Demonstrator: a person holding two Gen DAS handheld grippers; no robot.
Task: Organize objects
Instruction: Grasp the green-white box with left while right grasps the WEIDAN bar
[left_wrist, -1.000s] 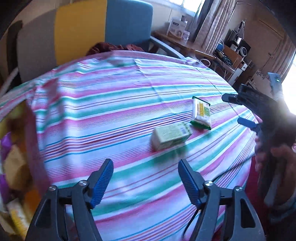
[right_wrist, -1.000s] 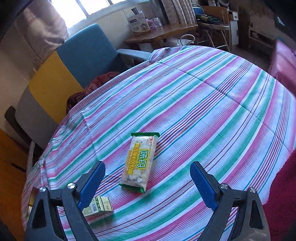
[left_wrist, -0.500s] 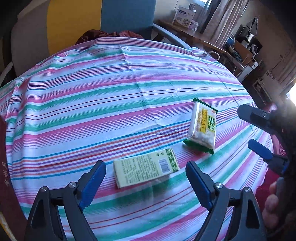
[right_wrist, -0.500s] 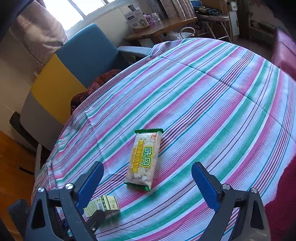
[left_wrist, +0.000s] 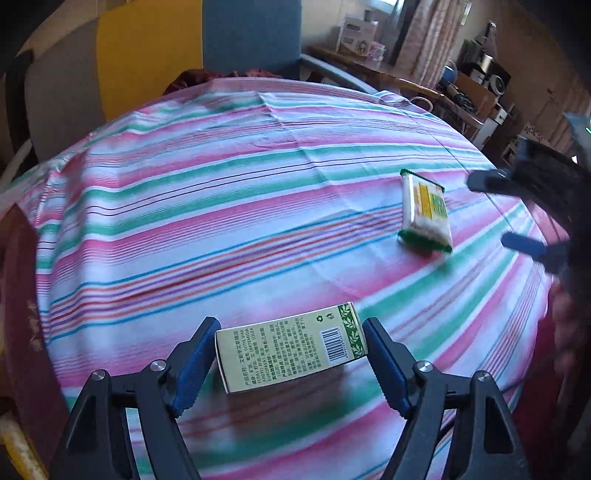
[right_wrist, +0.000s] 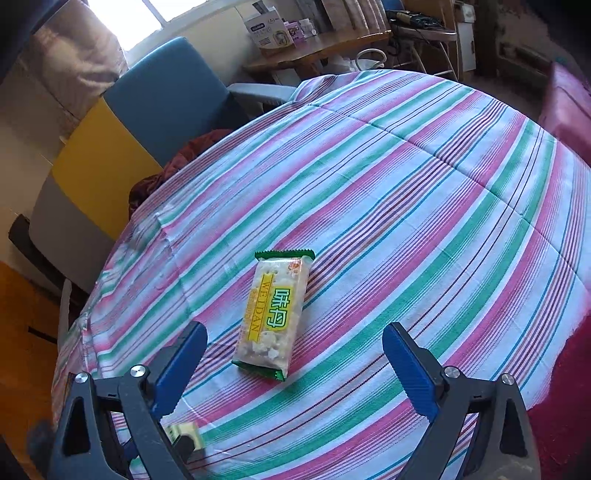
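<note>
My left gripper (left_wrist: 291, 363) now has the pale green box (left_wrist: 290, 352) lying lengthwise right between its blue pads, printed back face up with the barcode toward the right pad; the jaws are spread wide and have just been closing in a little, and I can see the pads standing at the box's two short ends without squeezing them, so it is not gripped. The box rests flat on the striped tablecloth (left_wrist: 221, 221) near the edge closest to me. Farther off and to the right on the same cloth lies the snack packet (left_wrist: 424, 214), with green sealed ends and a yellow label. My right gripper (right_wrist: 295, 365) hangs with its jaws wide apart and nothing in them; the packet (right_wrist: 275, 314) lies just ahead of its pads, roughly centred between them and closer to the left one, pointing away from me. Below the right gripper's left pad, a corner of the box (right_wrist: 186, 435) peeks out.
</note>
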